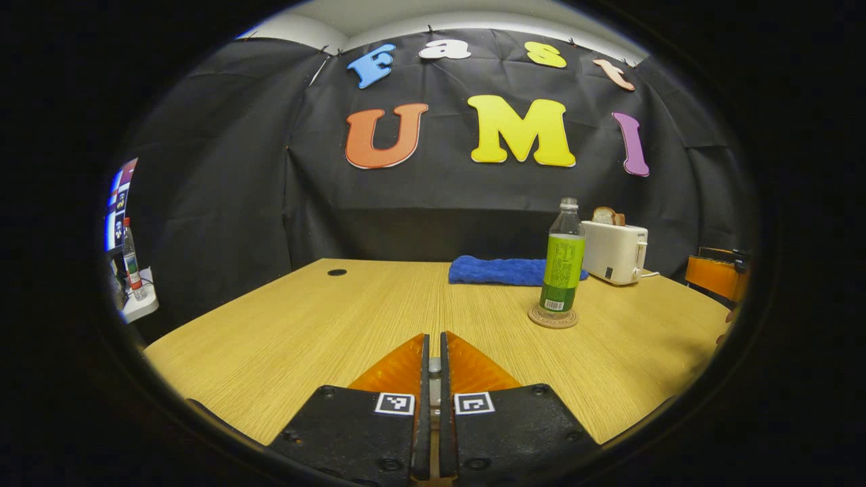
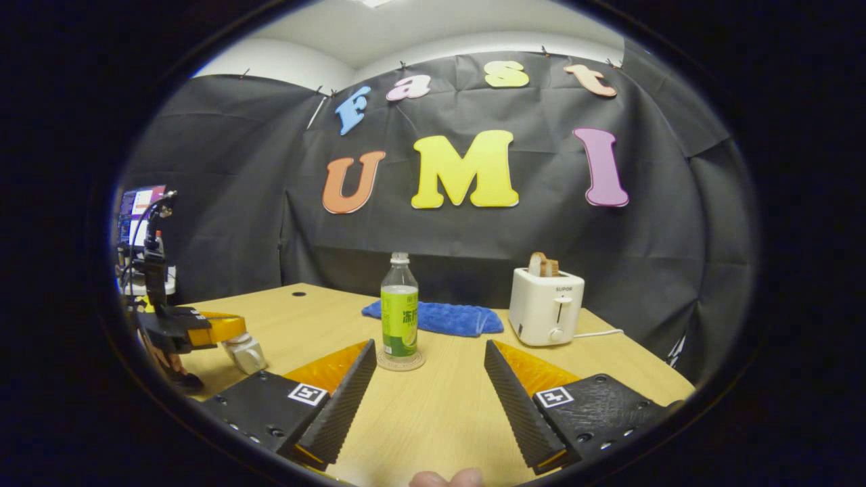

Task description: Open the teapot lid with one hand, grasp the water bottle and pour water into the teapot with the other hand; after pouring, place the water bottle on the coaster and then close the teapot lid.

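The water bottle, clear with a green label, stands upright on a round coaster at mid table. It also stands right of centre in the left gripper view, bottle on coaster. My right gripper is open, a little short of the bottle, with nothing between its fingers. My left gripper has its fingers pressed together with a small grey piece between them. In the right gripper view the left gripper hovers at the table's left with a pale rounded teapot lid hanging under its tips.
A blue towel lies behind the bottle. A white toaster with bread in it stands at the back right, its cord trailing right. A monitor and another bottle are off the table's left side. A person's fingertip shows at the bottom.
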A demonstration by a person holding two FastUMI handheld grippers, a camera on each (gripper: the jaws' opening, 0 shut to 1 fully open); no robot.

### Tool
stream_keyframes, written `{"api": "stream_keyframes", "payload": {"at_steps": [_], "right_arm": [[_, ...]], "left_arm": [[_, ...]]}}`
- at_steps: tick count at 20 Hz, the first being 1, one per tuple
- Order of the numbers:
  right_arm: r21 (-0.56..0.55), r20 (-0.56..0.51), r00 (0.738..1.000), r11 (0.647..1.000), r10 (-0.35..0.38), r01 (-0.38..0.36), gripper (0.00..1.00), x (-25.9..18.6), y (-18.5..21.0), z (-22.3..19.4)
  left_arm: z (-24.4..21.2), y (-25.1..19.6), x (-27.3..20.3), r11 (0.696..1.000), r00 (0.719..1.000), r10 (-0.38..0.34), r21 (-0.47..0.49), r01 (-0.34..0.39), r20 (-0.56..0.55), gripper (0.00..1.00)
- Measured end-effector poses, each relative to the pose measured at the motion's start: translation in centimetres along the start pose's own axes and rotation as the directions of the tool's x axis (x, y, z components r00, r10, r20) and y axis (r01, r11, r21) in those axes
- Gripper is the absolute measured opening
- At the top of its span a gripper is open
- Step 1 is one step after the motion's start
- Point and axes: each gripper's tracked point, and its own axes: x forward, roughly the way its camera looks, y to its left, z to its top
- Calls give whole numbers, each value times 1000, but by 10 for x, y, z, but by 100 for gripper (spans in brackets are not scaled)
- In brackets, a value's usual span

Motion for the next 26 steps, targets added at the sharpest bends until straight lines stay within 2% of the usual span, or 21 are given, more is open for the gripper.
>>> {"api": "stream_keyframes", "payload": {"at_steps": [2, 4, 7, 10, 13, 16, 21, 24, 26], "right_arm": [[6, -2, 1000, 1000, -3, 3, 95, -1, -2, 0], [10, -3, 1000, 1000, -13, 13, 95, -3, -4, -2], [36, 0, 999, 998, -51, 51, 96, -7, -12, -5], [53, 4, 994, 993, -110, 109, 96, -19, -24, -3], [2, 66, 982, 984, -178, 178, 98, -42, -37, 16], [2, 104, 977, 982, -189, 189, 98, -65, -39, 34], [-16, 166, 961, 974, -219, 225, 95, -94, -40, 57], [-5, 150, 966, 977, -211, 214, 98, -102, -31, 54], [-10, 133, 967, 976, -216, 219, 95, -104, -29, 51]], "left_arm": [[4, 4, 0, 1000, 1000, 19, 4, -19, 14, 7], [11, 12, -3, 998, 998, 55, 12, -56, 34, 24], [27, 13, -12, 995, 993, 94, 21, -96, 75, 98], [57, -1, -32, 994, 987, 92, 39, -98, 133, 97], [87, -24, -52, 995, 978, 82, 35, -90, 190, 96], [99, -56, -69, 998, 975, 43, 27, -50, 220, 96], [108, -80, -95, 999, 969, 27, 27, -35, 246, 96], [109, -84, -106, 998, 967, 26, 53, -41, 255, 96], [108, -82, -109, 998, 967, 36, 49, -50, 254, 96]]}}
